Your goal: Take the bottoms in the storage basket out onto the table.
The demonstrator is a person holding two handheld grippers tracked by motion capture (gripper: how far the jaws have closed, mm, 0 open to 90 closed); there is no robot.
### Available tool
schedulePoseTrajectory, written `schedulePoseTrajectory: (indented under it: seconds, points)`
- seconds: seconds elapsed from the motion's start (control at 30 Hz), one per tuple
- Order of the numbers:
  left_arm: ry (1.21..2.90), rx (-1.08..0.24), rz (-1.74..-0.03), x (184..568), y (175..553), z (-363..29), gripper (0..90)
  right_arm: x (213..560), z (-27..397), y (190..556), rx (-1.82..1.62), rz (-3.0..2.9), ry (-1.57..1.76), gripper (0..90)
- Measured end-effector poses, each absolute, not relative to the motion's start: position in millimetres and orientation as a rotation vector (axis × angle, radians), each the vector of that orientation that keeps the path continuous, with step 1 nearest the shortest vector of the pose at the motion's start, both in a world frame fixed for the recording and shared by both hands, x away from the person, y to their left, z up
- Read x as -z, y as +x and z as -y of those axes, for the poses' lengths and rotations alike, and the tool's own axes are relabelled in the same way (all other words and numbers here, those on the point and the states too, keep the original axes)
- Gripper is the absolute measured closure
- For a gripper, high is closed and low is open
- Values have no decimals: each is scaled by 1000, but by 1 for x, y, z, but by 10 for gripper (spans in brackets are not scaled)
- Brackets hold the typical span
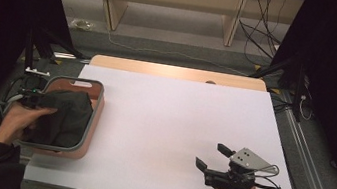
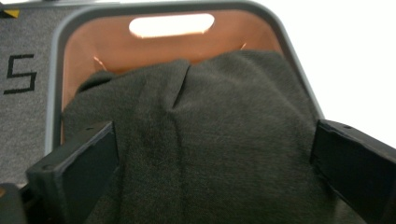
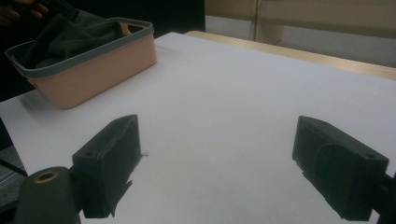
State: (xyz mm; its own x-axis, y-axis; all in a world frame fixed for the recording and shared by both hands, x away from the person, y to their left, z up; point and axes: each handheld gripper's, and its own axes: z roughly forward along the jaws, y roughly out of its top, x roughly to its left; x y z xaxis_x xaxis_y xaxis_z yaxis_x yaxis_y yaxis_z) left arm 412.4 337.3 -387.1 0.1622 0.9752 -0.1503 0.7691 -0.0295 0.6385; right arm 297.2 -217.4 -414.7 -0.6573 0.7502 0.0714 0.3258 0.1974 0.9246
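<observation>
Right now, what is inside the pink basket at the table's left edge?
A dark grey garment fills the pink basket, bunched up above its grey rim. The left gripper hangs open over it. Anything beneath the cloth is covered.

Bright tabletop; dark surrounds; soft focus

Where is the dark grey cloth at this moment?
In the high view, the dark grey cloth lies inside the peach plastic basket with a grey rim at the table's left, beside the open left gripper.
</observation>
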Motion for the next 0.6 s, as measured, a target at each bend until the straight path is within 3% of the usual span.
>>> schedulePoseTrajectory:
  seconds: [0.6]
  points:
    - [1940, -290, -1726, 422, 424, -328, 0, 417, 215, 299, -1447, -2134, 1002, 166]
